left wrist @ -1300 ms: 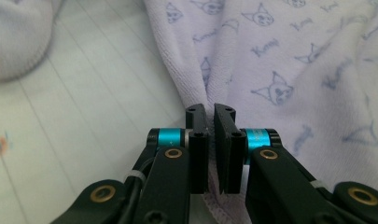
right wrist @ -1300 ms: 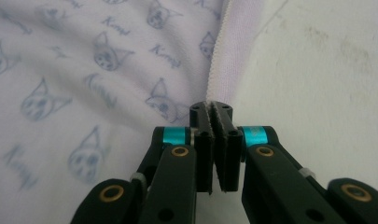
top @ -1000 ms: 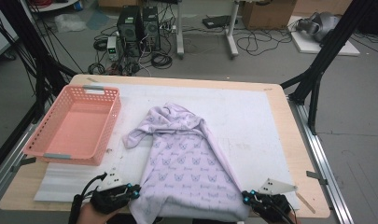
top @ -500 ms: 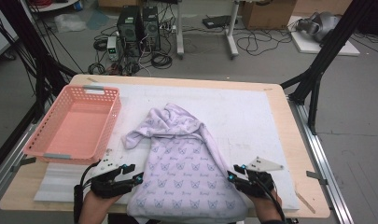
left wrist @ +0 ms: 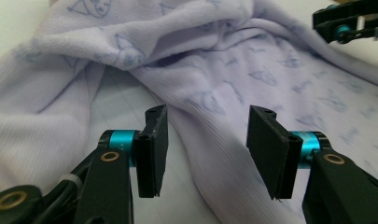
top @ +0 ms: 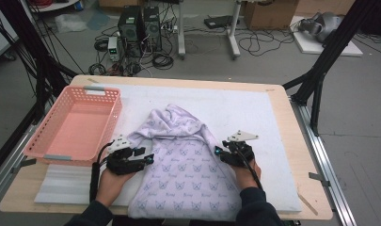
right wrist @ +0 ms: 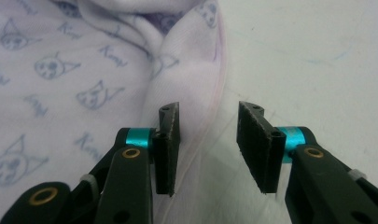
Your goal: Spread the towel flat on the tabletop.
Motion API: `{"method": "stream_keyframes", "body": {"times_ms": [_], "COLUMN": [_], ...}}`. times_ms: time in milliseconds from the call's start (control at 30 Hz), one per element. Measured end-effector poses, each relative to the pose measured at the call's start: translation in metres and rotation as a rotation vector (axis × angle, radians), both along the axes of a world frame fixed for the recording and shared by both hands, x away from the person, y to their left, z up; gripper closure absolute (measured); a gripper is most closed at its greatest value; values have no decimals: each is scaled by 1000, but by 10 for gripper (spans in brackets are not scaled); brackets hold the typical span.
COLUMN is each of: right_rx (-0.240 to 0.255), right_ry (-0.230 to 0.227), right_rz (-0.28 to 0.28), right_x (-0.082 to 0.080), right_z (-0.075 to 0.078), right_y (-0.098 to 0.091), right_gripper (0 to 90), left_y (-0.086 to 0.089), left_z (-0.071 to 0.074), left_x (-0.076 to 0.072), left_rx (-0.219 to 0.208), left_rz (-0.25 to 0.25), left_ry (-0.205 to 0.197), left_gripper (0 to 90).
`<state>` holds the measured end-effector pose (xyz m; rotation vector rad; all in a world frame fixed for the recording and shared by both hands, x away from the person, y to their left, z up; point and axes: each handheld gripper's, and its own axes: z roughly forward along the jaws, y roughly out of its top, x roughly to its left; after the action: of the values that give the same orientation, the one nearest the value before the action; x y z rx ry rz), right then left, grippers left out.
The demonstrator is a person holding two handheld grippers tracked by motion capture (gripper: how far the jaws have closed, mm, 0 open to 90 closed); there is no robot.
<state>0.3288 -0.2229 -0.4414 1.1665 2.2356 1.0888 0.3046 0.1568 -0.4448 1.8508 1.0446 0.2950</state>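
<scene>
Left gripper view shows the left tool (left wrist: 203, 151) with its jaws standing apart and holding nothing; a fold of the lilac garment (left wrist: 233, 79) lies between and under them. The jaws have just been opening. Right gripper view shows the right tool (right wrist: 208, 147) also part open and empty, over the pink-stitched edge of the garment (right wrist: 84, 70), with bare white mat (right wrist: 317, 60) under its right jaw. Its jaws have just been opening too. The cloth carries a print of small cat faces, and next to them a short word that begins with "K"; the rest I cannot read surely.

From the high view, the left tool (top: 143, 158) is at the left edge of the garment (top: 188, 174) and the right tool (top: 221, 153) at the right edge. The garment lies flat in the middle of the worktop (top: 296, 141), hood away from the person. The pink basket (top: 108, 117) stands at the left. One second ago both tools were at the near corners of the garment; now they are farther up its sides.
</scene>
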Motion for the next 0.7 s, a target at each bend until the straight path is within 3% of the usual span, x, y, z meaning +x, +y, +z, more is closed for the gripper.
{"method": "stream_keyframes", "body": {"times_ms": [133, 233, 267, 300, 333, 400, 567, 633, 700], "right_rx": [16, 44, 52, 43, 30, -3, -52, -45, 2], "right_ry": [15, 45, 57, 55, 50, 31, 42, 65, 75], "right_rz": [56, 81, 102, 114, 126, 135, 30, -2, -3], "right_x": [13, 17, 16, 15, 14, 10, -9, -19, -32], "right_z": [-6, -9, -8, -7, -6, -3, 3, 3, 2], "right_y": [4, 1, 1, 2, 3, -1, -37, -56, -74], "right_gripper": [573, 746, 819, 841, 851, 858, 868, 868, 869], "left_y": [-14, -21, -22, -22, -24, -22, -11, -9, -9], "left_z": [-7, -6, -6, -6, -5, -4, -5, -4, -3], "left_x": [14, 12, 11, 10, 9, 6, -1, -4, -8], "left_rx": [116, 215, 207, 206, 216, 208, 153, 151, 142], "left_rz": [-7, -29, -68, -87, -86, -89, -91, -101, -108], "left_ry": [20, -45, -50, -48, -54, -39, 1, 11, 14], "left_gripper": [497, 599, 655, 794, 831, 846, 846, 846, 846]}}
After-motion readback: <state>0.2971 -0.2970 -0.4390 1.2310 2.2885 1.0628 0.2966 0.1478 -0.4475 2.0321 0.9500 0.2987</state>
